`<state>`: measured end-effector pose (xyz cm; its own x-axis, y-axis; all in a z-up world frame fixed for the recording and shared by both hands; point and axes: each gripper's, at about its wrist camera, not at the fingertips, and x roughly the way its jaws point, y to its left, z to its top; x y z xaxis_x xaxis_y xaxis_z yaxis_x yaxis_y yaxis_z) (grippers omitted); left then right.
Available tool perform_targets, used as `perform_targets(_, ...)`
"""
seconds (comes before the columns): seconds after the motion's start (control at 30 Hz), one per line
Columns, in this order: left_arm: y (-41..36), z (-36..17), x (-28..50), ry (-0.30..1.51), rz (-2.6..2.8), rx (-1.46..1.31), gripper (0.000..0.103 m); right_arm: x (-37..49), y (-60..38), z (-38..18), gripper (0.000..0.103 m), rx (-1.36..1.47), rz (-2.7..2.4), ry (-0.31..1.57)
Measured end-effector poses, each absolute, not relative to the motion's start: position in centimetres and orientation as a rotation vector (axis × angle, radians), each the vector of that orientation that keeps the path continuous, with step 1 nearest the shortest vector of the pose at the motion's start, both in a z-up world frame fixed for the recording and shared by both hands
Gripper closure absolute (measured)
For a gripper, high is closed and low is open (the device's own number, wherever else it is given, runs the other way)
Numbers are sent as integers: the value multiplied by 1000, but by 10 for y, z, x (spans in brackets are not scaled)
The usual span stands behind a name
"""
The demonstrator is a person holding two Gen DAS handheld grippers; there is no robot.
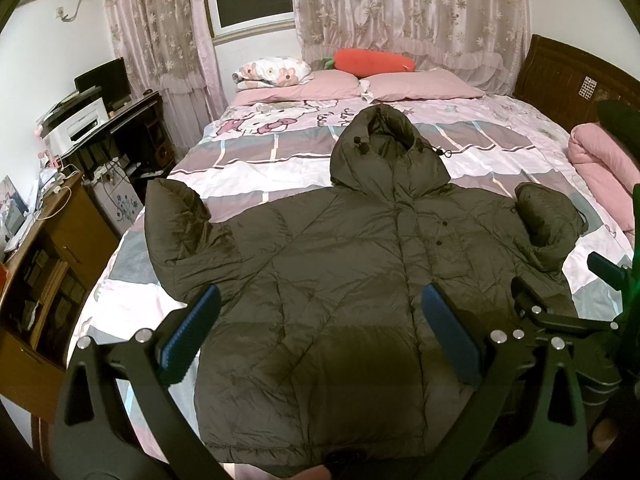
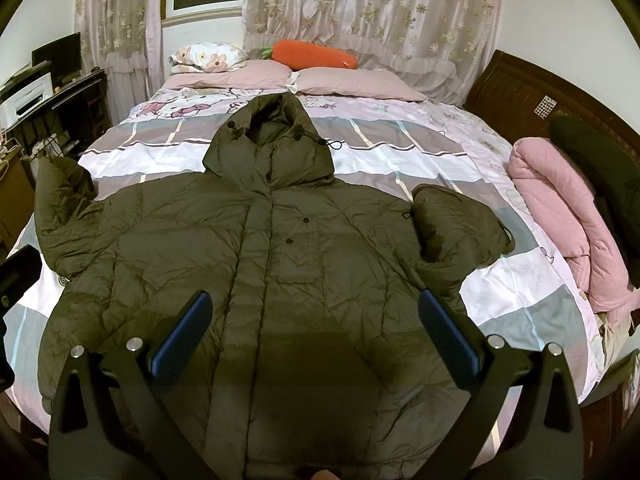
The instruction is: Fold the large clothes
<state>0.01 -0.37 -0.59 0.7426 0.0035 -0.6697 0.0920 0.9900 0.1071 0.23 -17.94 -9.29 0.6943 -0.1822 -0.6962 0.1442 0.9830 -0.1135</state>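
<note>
The dark olive hooded puffer jacket (image 1: 328,264) lies front-up and spread flat on the bed (image 1: 256,168). Its hem is at the near edge of the bed and its hood (image 1: 384,144) points toward the pillows (image 1: 420,86) at the far edge. The long axis of the jacket therefore runs straight away from both grippers, hem nearest and hood farthest.

Sleeves: the one toward the left edge of the bed (image 1: 176,224) stands up and out from the shoulder. The one toward the right edge (image 2: 460,220) is already bent in on itself in a bundle beside the chest.

The left gripper (image 1: 320,336) hangs above the lower front of the jacket with its fingers spread wide and nothing between them. The right gripper (image 2: 316,336) is likewise released and empty, above the lower front a little toward the right side. In the left wrist view the right gripper shows just beside the left one, over the jacket's right hem area.

Judgement: folding has not visibly begun on the body. Each gripper is nearer its own side seam, so the left is better placed for the raised left sleeve and the right for the bundled one. A lengthwise fold would carry each side inward across the front placket (image 2: 260,240).

The padding is slippery and bulky; a pinch may gather only the top layer.
</note>
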Motion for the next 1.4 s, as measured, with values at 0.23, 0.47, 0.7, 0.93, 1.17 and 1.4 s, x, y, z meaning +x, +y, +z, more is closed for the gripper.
perform_targets(0.23, -3, -6, 0, 734, -50, 136, 2, 3, -180, -94, 1, -48, -182, 782)
perform_targets(0.47, -4, -6, 0, 734, -49, 135, 2, 2, -179, -94, 1, -49, -182, 783)
perform_targets(0.7, -3, -6, 1, 735, -49, 135, 2, 2, -178, -95, 1, -51, -183, 784)
perform_targets(0.93, -4, -6, 1, 734, -47, 137, 2, 3, -178, -95, 1, -49, -182, 785)
perform_targets(1.17, -3, -11, -1, 740, -45, 130, 2, 3, -178, -95, 1, -50, -181, 786)
perform_targets(1.4, -5, -12, -1, 742, -46, 128, 2, 3, -178, -96, 1, -51, -182, 786)
